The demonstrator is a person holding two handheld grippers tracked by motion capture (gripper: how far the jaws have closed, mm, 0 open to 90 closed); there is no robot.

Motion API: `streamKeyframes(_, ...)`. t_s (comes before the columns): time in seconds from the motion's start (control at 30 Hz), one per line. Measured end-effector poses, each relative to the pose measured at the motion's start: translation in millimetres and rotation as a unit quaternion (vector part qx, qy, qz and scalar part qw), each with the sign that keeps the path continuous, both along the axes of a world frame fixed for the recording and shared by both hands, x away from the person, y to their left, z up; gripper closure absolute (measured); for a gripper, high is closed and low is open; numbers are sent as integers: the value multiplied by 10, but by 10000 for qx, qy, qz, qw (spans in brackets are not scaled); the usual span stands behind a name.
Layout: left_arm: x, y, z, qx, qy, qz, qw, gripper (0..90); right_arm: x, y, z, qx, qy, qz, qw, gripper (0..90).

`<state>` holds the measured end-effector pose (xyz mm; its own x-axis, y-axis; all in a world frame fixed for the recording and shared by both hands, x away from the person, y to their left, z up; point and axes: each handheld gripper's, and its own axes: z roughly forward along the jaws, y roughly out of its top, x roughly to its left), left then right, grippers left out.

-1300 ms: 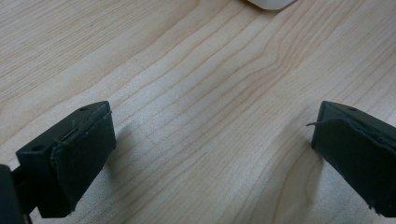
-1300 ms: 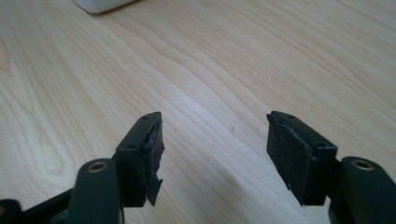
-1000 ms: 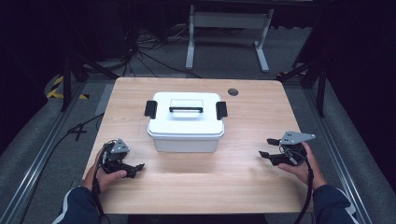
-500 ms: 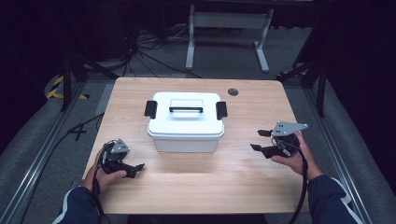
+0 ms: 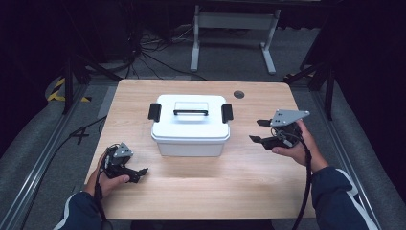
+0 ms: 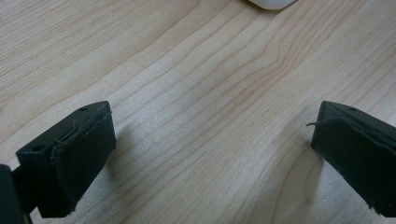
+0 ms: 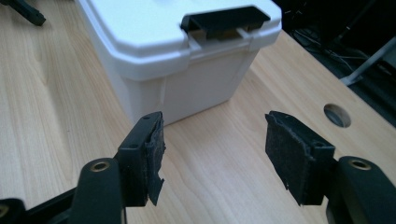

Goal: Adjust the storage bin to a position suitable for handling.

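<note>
The white box lay crosswise left of the right hand-held gripper, the nearer one, jaws spread. Its black latch faced those jaws; the left hand-held gripper rested agape.

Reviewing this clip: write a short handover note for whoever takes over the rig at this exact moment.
Left claw: open, holding nothing, low over the table at its near left, away from the box.
Right claw: open, holding nothing, raised beside the right end of the white box, pointing at the black latch there, not touching.
Box: mid-table, lid on, both end latches look closed, handle lying flat.
Done: nothing on the box yet.
Left: probably release the right latch, then the left latch, and lift the lid.
</note>
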<state>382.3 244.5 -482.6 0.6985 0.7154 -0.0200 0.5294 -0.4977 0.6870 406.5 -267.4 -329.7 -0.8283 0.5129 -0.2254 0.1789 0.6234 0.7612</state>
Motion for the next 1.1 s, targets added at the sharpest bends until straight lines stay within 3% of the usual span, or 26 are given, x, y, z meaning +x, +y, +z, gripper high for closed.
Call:
streamKeyframes(0.37, -1, 0, 0, -6, 7, 0, 10000, 2, 134, 282, 312, -104, -177, 250, 9995, 381)
streamKeyframes(0.57, -2, -1, 0, -4, 8, 4, 10000, 2, 229, 545, 438, -378, -221, 423, 9981, 381)
streamKeyframes(0.73, 2, 1, 0, 5, -11, -7, 10000, 2, 306, 739, 498, -469, -230, 555, 9971, 390)
streamKeyframes(0.93, -1, 0, 0, -4, 12, -1, 10000, 2, 420, 1013, 523, -681, -87, 826, 9942, 424)
streamKeyframes(1.1, -1, 0, 0, -4, 12, -3, 10000, 2, 538, 1200, 521, -1001, 70, 965, 9903, 441)
